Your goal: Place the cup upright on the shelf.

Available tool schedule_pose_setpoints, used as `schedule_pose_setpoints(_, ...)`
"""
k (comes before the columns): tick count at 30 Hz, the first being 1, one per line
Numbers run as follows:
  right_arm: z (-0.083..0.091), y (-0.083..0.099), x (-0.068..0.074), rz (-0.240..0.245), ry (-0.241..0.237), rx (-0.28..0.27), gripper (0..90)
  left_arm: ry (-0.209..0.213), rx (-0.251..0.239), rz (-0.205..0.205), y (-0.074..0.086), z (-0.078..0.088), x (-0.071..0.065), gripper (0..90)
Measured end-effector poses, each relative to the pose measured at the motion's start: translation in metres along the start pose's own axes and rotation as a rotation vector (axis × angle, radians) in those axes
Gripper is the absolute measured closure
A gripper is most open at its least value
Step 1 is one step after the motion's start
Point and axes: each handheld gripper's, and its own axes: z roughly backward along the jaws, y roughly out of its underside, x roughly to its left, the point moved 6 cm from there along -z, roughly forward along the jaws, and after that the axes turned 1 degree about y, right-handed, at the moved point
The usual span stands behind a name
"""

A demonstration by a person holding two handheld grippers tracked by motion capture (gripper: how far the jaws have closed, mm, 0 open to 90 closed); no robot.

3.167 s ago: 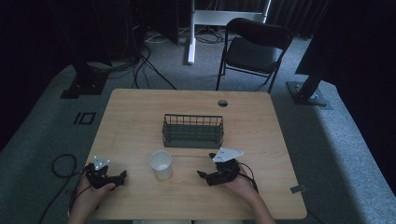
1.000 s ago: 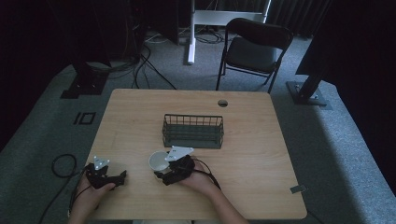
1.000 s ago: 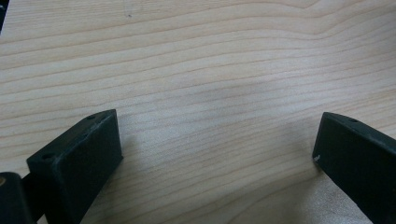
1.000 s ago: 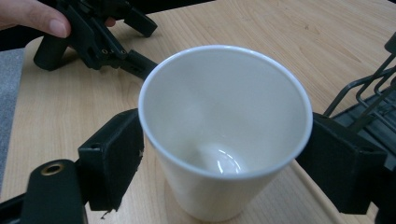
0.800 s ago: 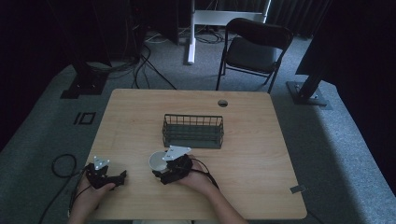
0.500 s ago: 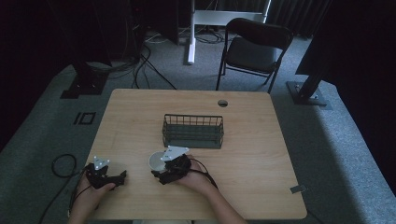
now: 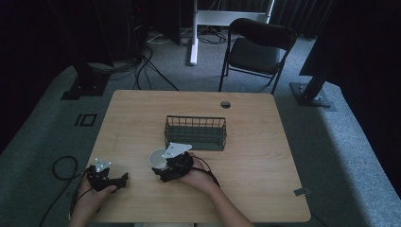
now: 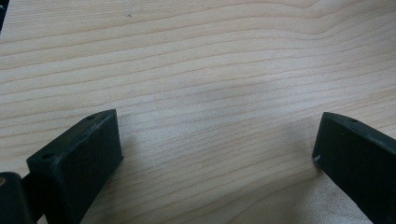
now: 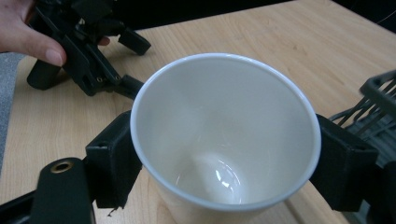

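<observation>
Jaws of the right gripper [image 9: 224,163] stand one on each side of a white cup [image 9: 224,140], pressed against its wall just under the rim, so it holds the cup. In the high view that cup [image 7: 157,159] sits on the wooden table [image 7: 265,156], just in front of a dark wire basket [image 7: 196,133]. Over near the table's left front corner, the left gripper [image 7: 106,177] rests in the person's hand, its jaws spread wide over bare wood.

white cup [image 9: 224,140] upright, empty, glossy inside, open mouth up; sits on wooden table [image 7: 265,156] near front edge, just in front of dark wire basket [image 7: 196,132], apart from it.
</observation>
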Motion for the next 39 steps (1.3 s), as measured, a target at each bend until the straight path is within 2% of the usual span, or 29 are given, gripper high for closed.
schedule_pose_setpoints(9,0.009,-0.017,-0.008,0.006,0.031,-0.023,20.0,0.0,0.0,0.0,0.0,0.0,0.0,1.5)
schedule_pose_setpoints(15,0.017,-0.03,-0.016,0.012,0.073,-0.044,20.0,0.0,0.0,-0.001,0.0,0.0,0.0,1.5)
schedule_pose_setpoints(22,0.029,-0.045,-0.029,-0.001,0.129,-0.086,20.0,-0.001,-0.001,-0.001,0.0,0.0,0.0,1.5)
schedule_pose_setpoints(29,0.042,-0.054,-0.046,-0.034,0.177,-0.119,20.0,0.0,0.0,0.0,0.0,0.0,0.0,1.5)
schedule_pose_setpoints(39,0.064,-0.062,-0.078,-0.072,0.311,-0.163,20.0,0.0,-0.001,-0.001,0.0,0.0,0.0,1.5)
